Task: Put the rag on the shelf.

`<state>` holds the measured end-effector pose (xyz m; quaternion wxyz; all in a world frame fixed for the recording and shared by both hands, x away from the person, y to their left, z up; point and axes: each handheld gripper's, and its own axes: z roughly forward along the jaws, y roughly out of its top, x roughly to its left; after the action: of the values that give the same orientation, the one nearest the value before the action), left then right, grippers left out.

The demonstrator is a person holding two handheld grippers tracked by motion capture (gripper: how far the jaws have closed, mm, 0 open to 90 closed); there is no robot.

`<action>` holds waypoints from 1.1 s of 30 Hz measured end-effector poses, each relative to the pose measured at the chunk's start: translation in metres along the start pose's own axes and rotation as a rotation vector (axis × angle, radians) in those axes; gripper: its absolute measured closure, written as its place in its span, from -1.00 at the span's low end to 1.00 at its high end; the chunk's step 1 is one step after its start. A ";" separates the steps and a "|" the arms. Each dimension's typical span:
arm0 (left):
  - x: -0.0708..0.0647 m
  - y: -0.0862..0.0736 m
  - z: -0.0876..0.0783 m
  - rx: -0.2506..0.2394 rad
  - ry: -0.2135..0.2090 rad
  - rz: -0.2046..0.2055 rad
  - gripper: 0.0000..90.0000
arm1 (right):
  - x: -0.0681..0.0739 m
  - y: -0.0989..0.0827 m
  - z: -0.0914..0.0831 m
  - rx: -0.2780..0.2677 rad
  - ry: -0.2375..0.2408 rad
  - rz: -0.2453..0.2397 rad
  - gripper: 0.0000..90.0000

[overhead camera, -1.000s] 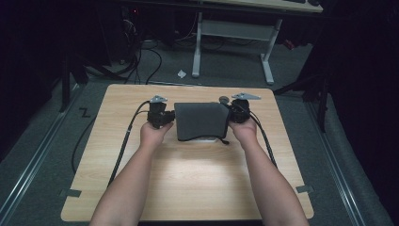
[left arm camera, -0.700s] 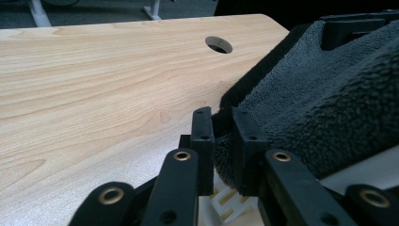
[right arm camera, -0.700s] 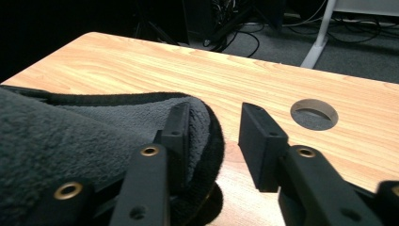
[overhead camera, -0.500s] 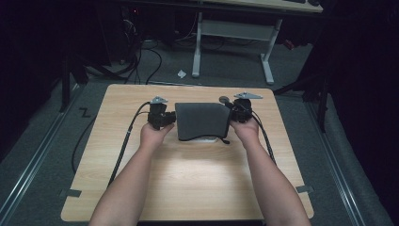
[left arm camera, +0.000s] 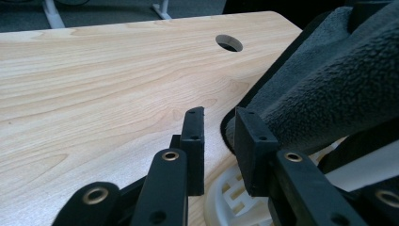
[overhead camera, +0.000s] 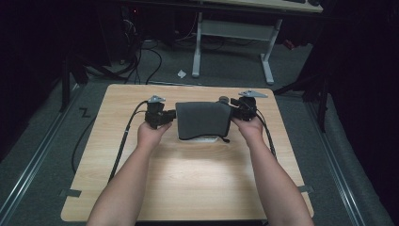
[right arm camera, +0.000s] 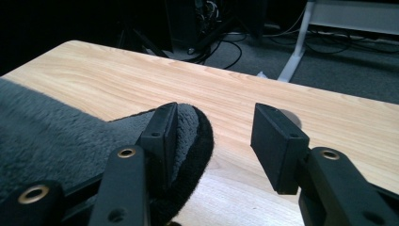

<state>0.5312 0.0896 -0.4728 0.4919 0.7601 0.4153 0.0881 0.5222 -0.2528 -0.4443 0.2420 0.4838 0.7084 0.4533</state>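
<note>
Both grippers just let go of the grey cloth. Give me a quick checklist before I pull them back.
1. Left gripper jaws off the grey fleece cloth: ok, jaws have just been opening, a gap shows, though the cloth edge lies against one pad.
2. Right gripper free: ok, jaws have just been opening, open wide, cloth corner beside one pad.
3. Cloth covers the white object: ok, mostly draped.
4. Cloth lies flat: cannot tell.
5. Table free behind the hands: ok.
</note>
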 end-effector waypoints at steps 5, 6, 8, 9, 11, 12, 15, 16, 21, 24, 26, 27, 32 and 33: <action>0.000 0.001 -0.001 -0.005 0.003 -0.001 0.63 | -0.002 0.004 -0.003 -0.007 -0.008 0.003 0.13; 0.000 0.001 -0.001 -0.004 0.005 -0.002 0.63 | -0.003 0.006 -0.005 -0.007 -0.018 -0.008 0.13; 0.000 0.001 -0.001 -0.007 0.010 -0.003 0.63 | -0.005 0.008 -0.006 -0.012 -0.035 -0.019 0.13; 0.001 0.002 -0.003 -0.013 0.017 0.000 0.63 | -0.006 0.009 -0.007 -0.015 -0.035 -0.019 0.13; 0.002 0.003 -0.004 -0.015 0.023 0.001 0.63 | -0.007 0.010 -0.008 -0.016 -0.038 -0.017 0.13; 0.004 0.003 -0.007 -0.016 0.029 -0.001 0.63 | -0.009 0.010 -0.010 -0.021 -0.050 -0.023 0.14; 0.006 0.004 -0.010 -0.024 0.040 0.002 0.63 | -0.013 0.011 -0.013 -0.016 -0.063 -0.025 0.16; 0.007 0.004 -0.011 -0.025 0.044 0.004 0.62 | -0.014 0.010 -0.014 -0.018 -0.065 -0.022 0.16; 0.009 0.005 -0.016 -0.031 0.064 0.002 0.61 | -0.018 0.008 -0.017 -0.024 -0.072 -0.011 0.17; 0.009 0.006 -0.018 -0.033 0.074 0.006 0.57 | -0.019 0.006 -0.018 -0.024 -0.072 -0.012 0.17; 0.009 0.006 -0.019 -0.033 0.078 0.009 0.51 | -0.018 0.005 -0.019 -0.024 -0.072 -0.011 0.17; 0.008 0.006 -0.021 -0.034 0.090 0.016 0.48 | -0.018 0.003 -0.020 -0.023 -0.074 -0.014 0.17; 0.007 0.004 -0.027 -0.040 0.122 0.029 0.40 | -0.015 -0.001 -0.025 -0.021 -0.077 -0.026 0.19; 0.006 0.004 -0.033 -0.056 0.131 0.029 0.37 | -0.014 -0.003 -0.029 -0.023 -0.074 -0.026 0.19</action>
<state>0.5193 0.1154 -0.4545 0.4833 0.7445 0.4332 0.1564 0.5039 -0.2774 -0.4347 0.2796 0.4881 0.7000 0.4400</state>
